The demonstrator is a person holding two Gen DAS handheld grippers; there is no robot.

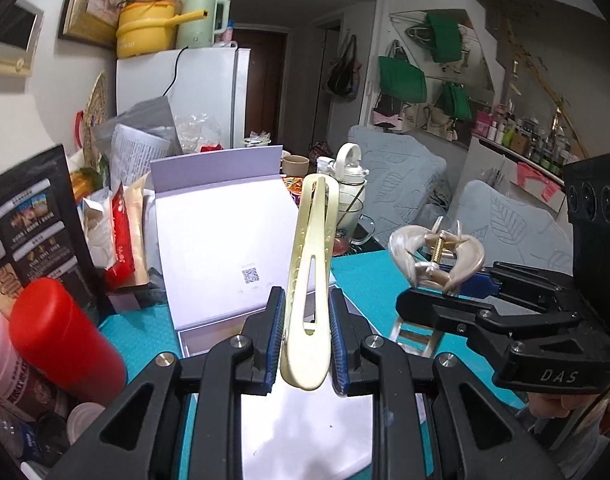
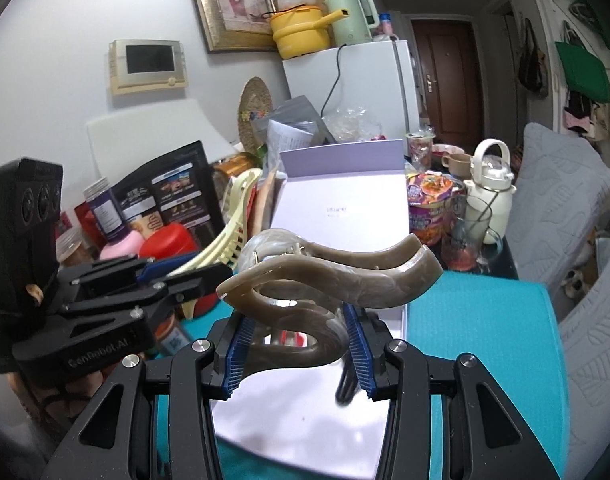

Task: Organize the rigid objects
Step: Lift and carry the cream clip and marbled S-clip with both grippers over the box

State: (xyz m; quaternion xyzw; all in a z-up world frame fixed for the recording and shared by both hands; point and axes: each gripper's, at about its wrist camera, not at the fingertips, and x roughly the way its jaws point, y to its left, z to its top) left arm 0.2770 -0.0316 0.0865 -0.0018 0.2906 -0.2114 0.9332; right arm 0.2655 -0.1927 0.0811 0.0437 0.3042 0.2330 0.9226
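The left claw pinches a cream hair clip that juts ahead above the open lavender box. To its right, the right claw clamps a marbled brown hair claw clip above the teal tabletop.

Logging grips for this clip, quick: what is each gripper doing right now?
Left gripper: closed on the cream hair clip.
Right gripper: closed on the brown claw clip.
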